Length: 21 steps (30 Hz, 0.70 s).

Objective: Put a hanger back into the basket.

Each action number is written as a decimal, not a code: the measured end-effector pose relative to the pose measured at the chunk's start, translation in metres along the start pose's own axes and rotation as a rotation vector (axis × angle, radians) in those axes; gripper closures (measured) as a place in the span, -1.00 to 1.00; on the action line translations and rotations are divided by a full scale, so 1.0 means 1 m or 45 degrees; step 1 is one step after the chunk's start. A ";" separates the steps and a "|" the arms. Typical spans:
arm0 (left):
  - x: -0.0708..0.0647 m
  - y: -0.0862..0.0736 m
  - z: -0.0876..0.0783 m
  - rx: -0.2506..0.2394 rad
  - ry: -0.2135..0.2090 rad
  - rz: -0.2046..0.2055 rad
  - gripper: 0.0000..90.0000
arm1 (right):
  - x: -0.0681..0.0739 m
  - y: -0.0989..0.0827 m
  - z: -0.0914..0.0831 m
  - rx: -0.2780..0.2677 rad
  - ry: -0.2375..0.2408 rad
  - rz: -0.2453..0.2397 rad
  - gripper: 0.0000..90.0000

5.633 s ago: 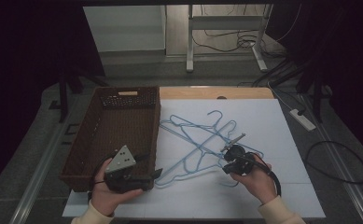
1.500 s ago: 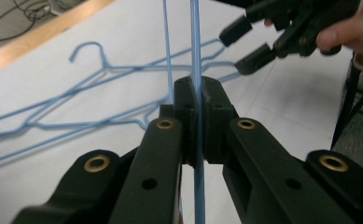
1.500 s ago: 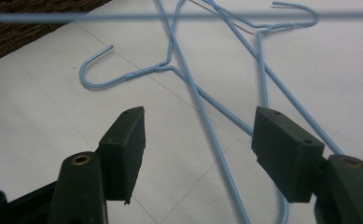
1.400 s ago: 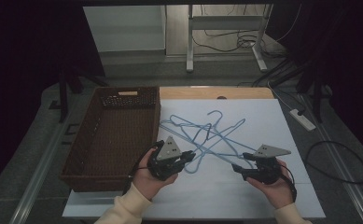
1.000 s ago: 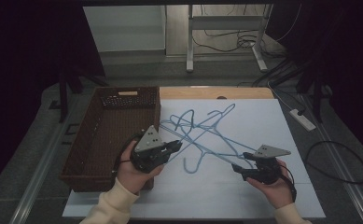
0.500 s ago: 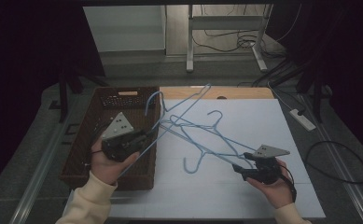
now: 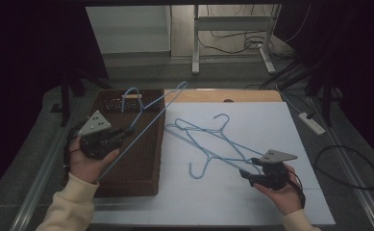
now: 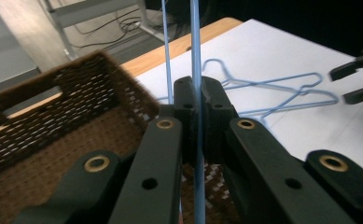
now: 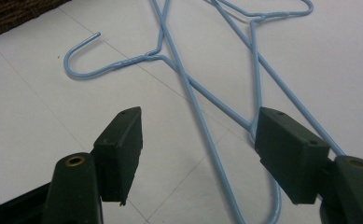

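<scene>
My left gripper [image 7: 123, 133] is shut on a blue wire hanger [image 7: 152, 121] and holds it tilted in the air above the brown wicker basket [image 7: 137, 169]. In the left gripper view the jaws [image 8: 197, 89] pinch the thin wire [image 8: 195, 37] over the basket [image 8: 53, 121]. Two more blue hangers [image 7: 208, 144] lie crossed on the white sheet. My right gripper [image 7: 247, 175] stands open low at their near right end. In the right gripper view its jaws [image 9: 198, 135] straddle the hangers' wires [image 9: 184, 84] without pressing on them.
The basket sits at the left edge of the white sheet [image 7: 271, 120], with a wooden board edge [image 7: 252, 95] behind. A power strip [image 7: 312, 122] and a looped cable [image 7: 348, 166] lie on the floor to the right. A metal frame [image 7: 232, 29] stands at the back.
My left hand has carried one hanger leftward, off the pile on the sheet to above the basket. The right gripper has stayed in place, open.
</scene>
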<state>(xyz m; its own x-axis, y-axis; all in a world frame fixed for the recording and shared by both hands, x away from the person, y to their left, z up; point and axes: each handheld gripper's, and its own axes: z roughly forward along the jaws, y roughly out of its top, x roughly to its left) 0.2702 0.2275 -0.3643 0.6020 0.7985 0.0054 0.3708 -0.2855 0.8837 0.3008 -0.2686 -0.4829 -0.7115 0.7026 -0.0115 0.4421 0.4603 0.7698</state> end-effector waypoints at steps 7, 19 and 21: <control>0.023 -0.011 -0.005 0.035 0.046 -0.025 0.92 | 0.000 0.000 0.002 0.012 -0.002 -0.009 -0.27; 0.050 -0.031 -0.002 0.103 0.092 -0.055 0.92 | 0.001 -0.001 0.003 0.026 -0.004 -0.016 -0.27; 0.053 -0.033 -0.001 0.121 0.096 -0.059 0.92 | 0.001 -0.001 0.003 0.028 -0.004 -0.017 -0.27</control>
<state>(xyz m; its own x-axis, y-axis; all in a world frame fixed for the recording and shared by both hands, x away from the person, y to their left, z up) 0.2894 0.2799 -0.3932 0.5291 0.8485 0.0037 0.4646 -0.2933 0.8355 0.3014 -0.2664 -0.4854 -0.7159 0.6978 -0.0237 0.4443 0.4815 0.7554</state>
